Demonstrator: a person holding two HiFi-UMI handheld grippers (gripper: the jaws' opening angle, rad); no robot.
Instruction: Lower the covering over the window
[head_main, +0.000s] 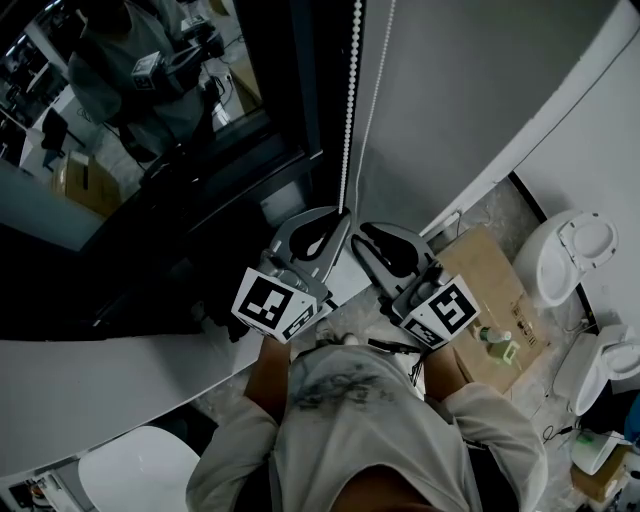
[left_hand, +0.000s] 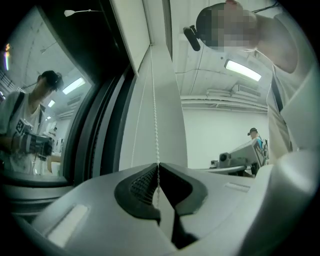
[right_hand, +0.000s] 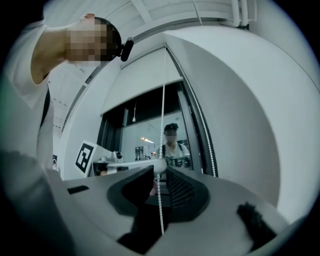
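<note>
Bead chain (left_hand: 156, 125): left gripper view alone shows left hand-held gripper (left_hand: 159, 167) clamping.

The head view is dim and grey, and the dark window glass (head_main: 100, 150) acts like a mirror. In the left gripper view a long ceiling lamp (left_hand: 242, 70) shines bright. Both gripper views bend round at the edges and go black in the corners.
</note>
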